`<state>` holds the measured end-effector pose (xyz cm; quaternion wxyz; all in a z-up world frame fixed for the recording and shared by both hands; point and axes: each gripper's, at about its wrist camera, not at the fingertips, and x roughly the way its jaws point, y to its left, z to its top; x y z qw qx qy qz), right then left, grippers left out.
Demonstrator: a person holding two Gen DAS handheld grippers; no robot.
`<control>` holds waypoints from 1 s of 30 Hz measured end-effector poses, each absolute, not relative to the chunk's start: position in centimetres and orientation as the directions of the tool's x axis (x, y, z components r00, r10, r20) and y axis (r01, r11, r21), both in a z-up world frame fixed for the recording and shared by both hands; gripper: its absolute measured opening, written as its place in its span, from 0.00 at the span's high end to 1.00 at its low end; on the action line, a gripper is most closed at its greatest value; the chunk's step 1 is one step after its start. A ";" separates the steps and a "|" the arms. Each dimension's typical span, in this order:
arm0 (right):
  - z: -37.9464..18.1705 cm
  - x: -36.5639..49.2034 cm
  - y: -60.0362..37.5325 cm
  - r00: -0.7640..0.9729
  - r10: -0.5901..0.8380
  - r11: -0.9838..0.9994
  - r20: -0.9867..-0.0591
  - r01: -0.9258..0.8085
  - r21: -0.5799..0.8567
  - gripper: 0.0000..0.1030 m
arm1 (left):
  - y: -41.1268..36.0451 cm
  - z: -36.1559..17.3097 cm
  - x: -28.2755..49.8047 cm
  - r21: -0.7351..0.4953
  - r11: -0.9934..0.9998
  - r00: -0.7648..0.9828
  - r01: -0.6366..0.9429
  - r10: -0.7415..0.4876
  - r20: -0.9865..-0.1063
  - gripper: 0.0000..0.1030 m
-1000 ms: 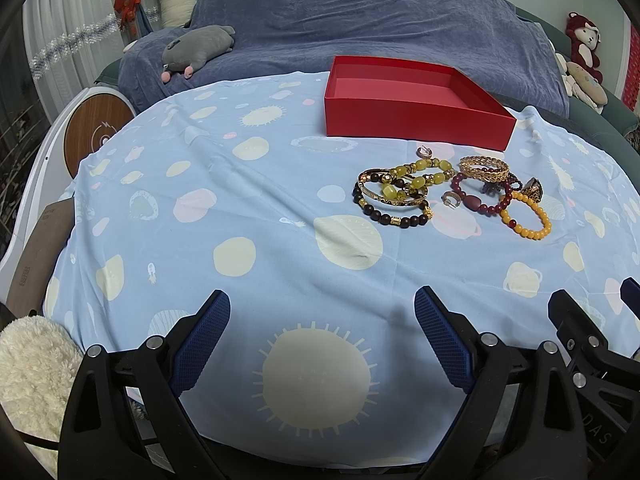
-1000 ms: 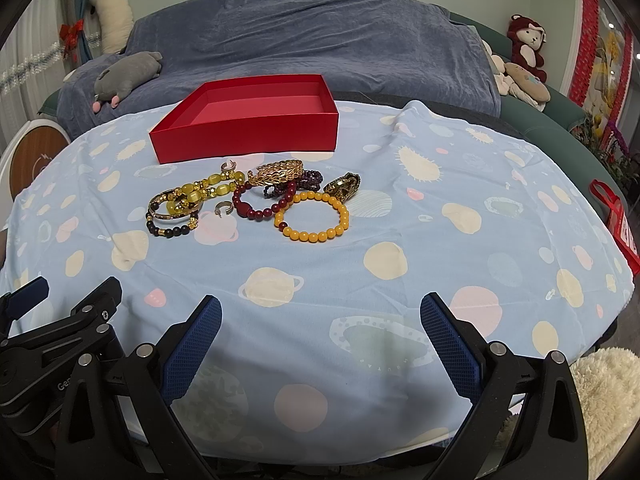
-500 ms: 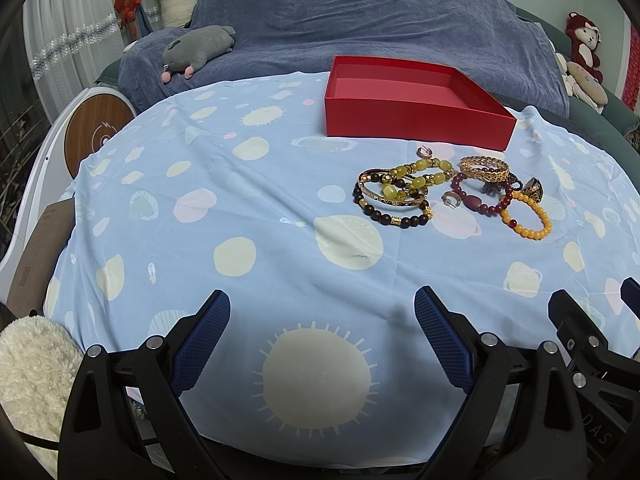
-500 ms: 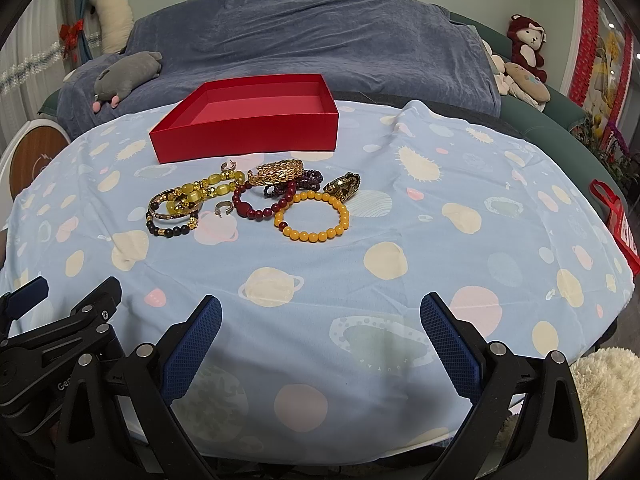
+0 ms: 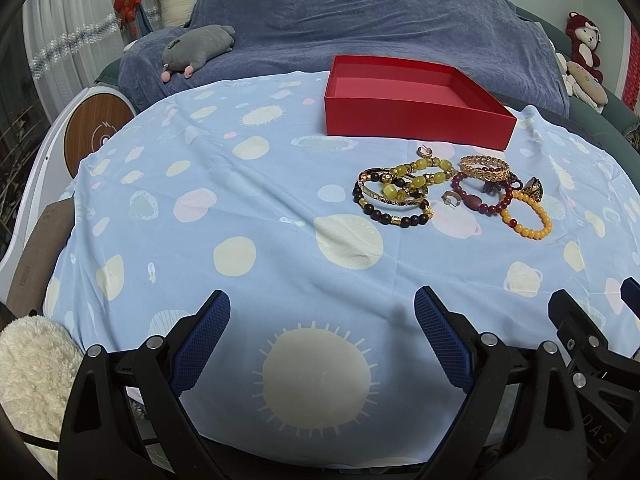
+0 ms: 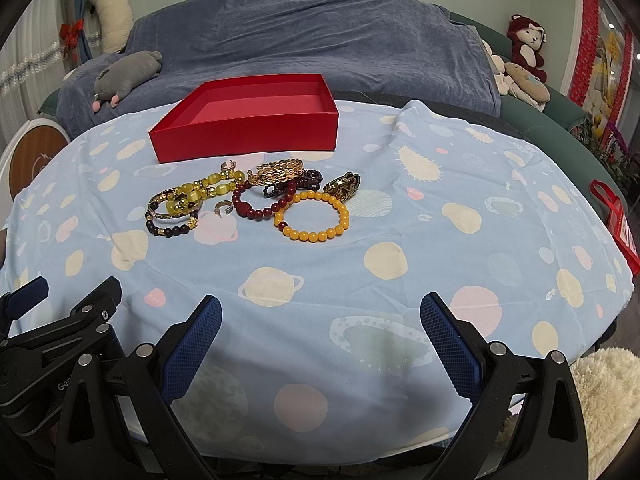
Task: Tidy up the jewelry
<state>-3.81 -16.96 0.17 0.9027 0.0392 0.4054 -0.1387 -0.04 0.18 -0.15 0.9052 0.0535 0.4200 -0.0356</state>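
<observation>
A red open box (image 5: pixel 416 120) (image 6: pixel 248 136) stands empty at the far side of the table. In front of it lies a cluster of jewelry: an orange bead bracelet (image 5: pixel 527 220) (image 6: pixel 312 214), a dark red bead bracelet (image 5: pixel 472 196) (image 6: pixel 260 204), a gold leaf bangle (image 5: pixel 484 168) (image 6: pixel 278 171), yellow-green beads (image 5: pixel 416 174) (image 6: pixel 200 192), a dark bead bracelet (image 5: pixel 390 212) (image 6: pixel 170 226) and a gold ring (image 5: pixel 534 190) (image 6: pixel 344 186). My left gripper (image 5: pixel 322 312) and right gripper (image 6: pixel 320 316) both hover open near the table's front edge, well short of the jewelry.
A light blue cloth with planet prints (image 5: pixel 224 200) (image 6: pixel 460 208) covers the round table. Behind it is a blue-covered sofa (image 5: pixel 380 20) with a grey plush (image 5: pixel 198 46) and other soft toys (image 6: pixel 524 56). A fluffy cream rug (image 5: pixel 28 360) lies at the lower left.
</observation>
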 end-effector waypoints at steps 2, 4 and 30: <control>0.2 -3.8 -17.0 0.632 -0.217 0.959 -0.744 0.281 -0.041 0.07 | 0.2 -0.2 0.0 0.067 0.992 0.645 0.109 -0.020 -0.764 0.14; 0.2 -3.8 -17.0 0.633 -0.213 0.959 -0.745 0.281 -0.036 0.07 | 0.2 -0.1 0.0 0.059 0.992 0.645 0.112 -0.027 -0.764 0.13; 1.8 1.9 -22.1 0.617 -0.140 0.949 -0.774 0.308 0.074 0.15 | -0.3 1.9 7.6 -0.033 0.993 0.630 0.114 -0.098 -0.770 0.08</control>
